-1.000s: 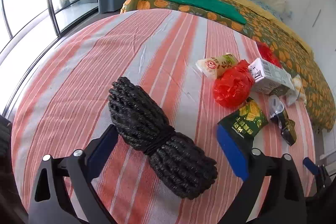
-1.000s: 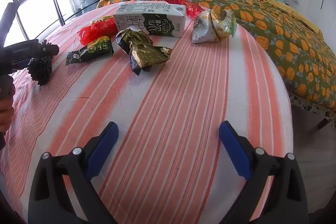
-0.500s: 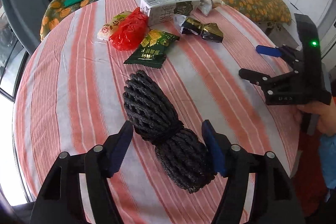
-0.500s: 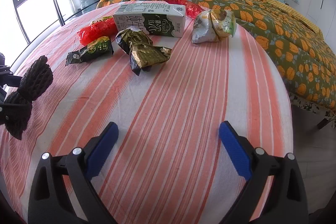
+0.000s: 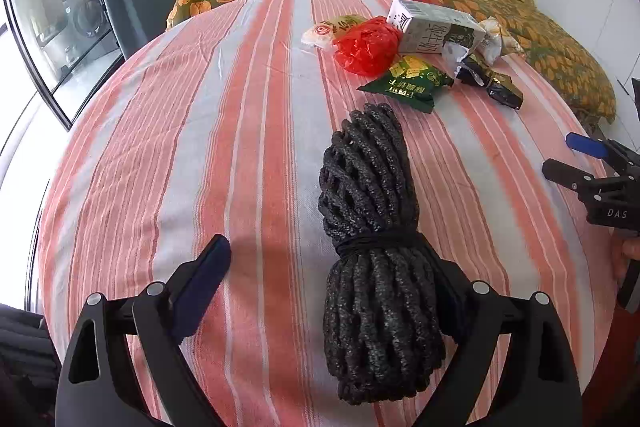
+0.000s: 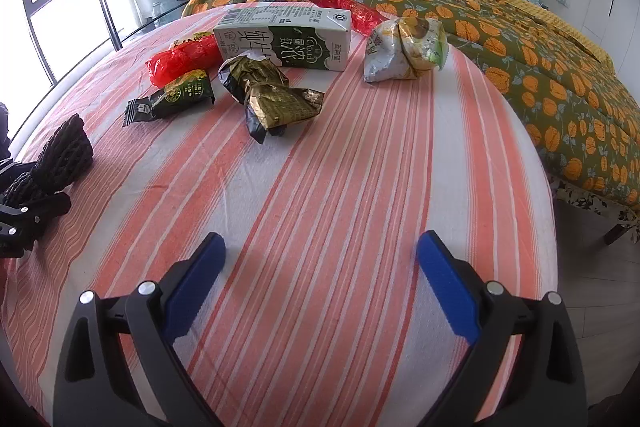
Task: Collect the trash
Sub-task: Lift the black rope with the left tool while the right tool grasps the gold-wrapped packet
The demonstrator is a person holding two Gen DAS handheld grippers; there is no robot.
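Left wrist view: left gripper (image 5: 332, 287) jaws wide and just been opening, black rope bundle (image 5: 372, 227) lying between them at lower centre, against the right finger, clear of the left pad (image 5: 204, 283). Right wrist view: right gripper (image 6: 320, 291) spread, nothing between; milk carton (image 6: 284, 35) and wrappers clustered upper centre on the striped cloth (image 6: 360, 167).

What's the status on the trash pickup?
Left hand-held gripper open, just widened, black mesh bundle between its pads. Right hand-held gripper open, empty. Wrappers, milk carton untouched. Path clear.
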